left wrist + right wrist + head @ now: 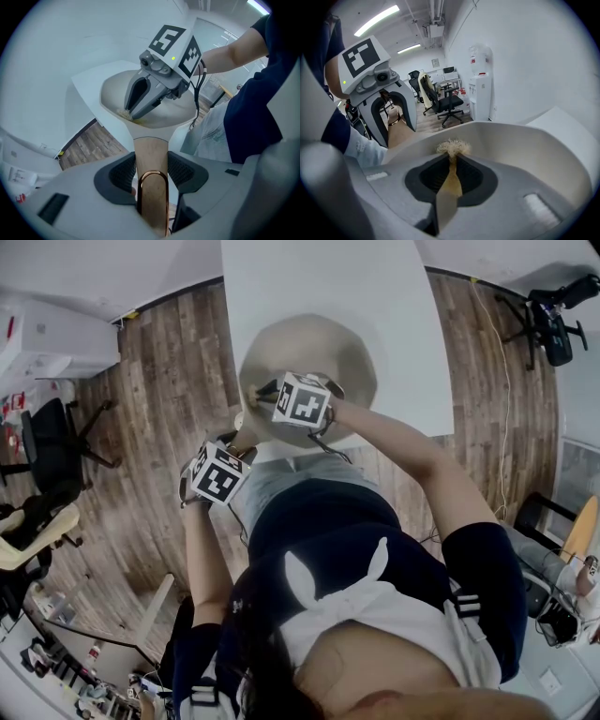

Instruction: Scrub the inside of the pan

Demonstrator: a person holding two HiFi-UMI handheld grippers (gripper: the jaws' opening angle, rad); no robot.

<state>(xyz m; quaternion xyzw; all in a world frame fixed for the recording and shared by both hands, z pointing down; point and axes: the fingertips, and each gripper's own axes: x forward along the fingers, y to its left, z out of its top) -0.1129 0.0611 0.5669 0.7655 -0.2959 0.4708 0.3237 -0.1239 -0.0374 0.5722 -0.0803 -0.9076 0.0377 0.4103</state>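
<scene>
Wooden and long, the handle (151, 150) of the pan (314, 343) is being held between the fairly wide jaws of the left gripper (151, 176), pointing back at the person. The pan is being steadied on the white worktop (328, 277). A brush (452, 146) is being pinched in the nearly closed jaws of the right gripper (452, 158), bristles being aimed into the pan's near side.

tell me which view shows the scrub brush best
The right gripper view: the brush runs up between the jaws, frizzy head clear. The left gripper view shows only that head, inside the pan; the head view hides it.
</scene>
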